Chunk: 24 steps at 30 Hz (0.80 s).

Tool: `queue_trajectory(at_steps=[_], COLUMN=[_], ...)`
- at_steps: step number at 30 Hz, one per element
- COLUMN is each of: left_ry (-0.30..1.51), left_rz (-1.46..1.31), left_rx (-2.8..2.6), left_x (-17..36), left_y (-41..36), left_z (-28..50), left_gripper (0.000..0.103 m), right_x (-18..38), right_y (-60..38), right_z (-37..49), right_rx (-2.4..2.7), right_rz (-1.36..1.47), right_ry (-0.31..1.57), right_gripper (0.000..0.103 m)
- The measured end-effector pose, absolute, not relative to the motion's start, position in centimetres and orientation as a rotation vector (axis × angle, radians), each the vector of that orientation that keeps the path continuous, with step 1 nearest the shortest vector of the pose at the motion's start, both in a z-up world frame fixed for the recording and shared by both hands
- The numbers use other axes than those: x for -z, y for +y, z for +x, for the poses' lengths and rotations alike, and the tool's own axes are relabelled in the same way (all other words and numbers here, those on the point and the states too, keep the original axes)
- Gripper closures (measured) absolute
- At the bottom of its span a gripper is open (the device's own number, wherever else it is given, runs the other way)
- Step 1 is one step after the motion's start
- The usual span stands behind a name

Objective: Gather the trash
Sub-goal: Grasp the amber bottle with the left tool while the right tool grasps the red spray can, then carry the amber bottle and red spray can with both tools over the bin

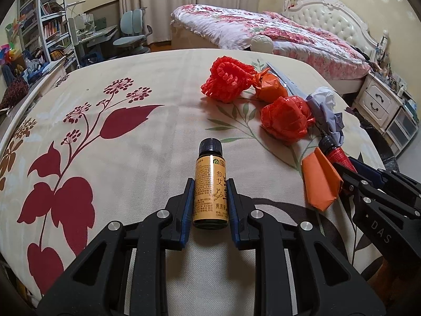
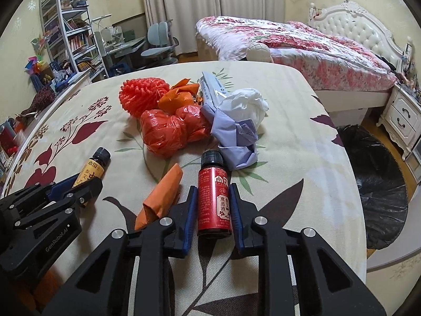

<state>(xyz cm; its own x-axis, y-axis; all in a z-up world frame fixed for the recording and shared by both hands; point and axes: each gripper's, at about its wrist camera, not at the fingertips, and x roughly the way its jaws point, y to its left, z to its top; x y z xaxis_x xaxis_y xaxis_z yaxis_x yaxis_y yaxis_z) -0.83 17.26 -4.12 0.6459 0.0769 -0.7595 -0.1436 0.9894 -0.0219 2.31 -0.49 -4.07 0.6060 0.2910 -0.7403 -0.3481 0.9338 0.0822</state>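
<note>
My left gripper (image 1: 210, 184) is shut on a small yellow-labelled bottle (image 1: 210, 184) with a black cap, lying on the floral tablecloth; it also shows in the right wrist view (image 2: 95, 168). My right gripper (image 2: 213, 191) is shut on a red-labelled bottle (image 2: 214, 200), seen in the left wrist view (image 1: 335, 151) too. A folded orange paper (image 2: 160, 197) lies between the two grippers. Beyond are a crumpled red plastic bag (image 2: 168, 129), a red foam net (image 2: 142, 93), an orange wrapper (image 2: 179, 96), lilac paper (image 2: 234, 134) and white tissue (image 2: 244, 102).
The table (image 1: 118, 163) has a floral cloth and a rounded far edge. A bin lined with a black bag (image 2: 379, 192) stands on the floor to the table's right. A bed (image 2: 302, 42), nightstand (image 2: 402, 118), desk chair (image 2: 160, 42) and bookshelf (image 2: 68, 34) lie beyond.
</note>
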Motion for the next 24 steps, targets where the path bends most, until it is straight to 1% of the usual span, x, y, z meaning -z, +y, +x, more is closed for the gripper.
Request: queue_trajectory(at_steps=[8, 16, 24], left_ry=[0.832, 0.795, 0.756], left_rz=[-0.080, -0.082, -0.067], left_rx=[-0.117, -0.101, -0.033], left_x=[3.6, 1.9, 0.1], left_y=[17.2, 16.3, 13.1], left_z=[-1.3, -1.8, -1.6], left_gripper=[0.080, 0.080, 0.080], right_x=[3.6, 2.5, 1.6], right_y=[-1.8, -4.2, -7.1], right_z=[1.7, 1.1, 1.2], right_rx=[-0.358, -0.325, -0.262], right_rz=[-0.054, -0.022, 0.006], right_ry=[0.823, 0.791, 0.758], right_gripper=[0.078, 0.078, 0.078])
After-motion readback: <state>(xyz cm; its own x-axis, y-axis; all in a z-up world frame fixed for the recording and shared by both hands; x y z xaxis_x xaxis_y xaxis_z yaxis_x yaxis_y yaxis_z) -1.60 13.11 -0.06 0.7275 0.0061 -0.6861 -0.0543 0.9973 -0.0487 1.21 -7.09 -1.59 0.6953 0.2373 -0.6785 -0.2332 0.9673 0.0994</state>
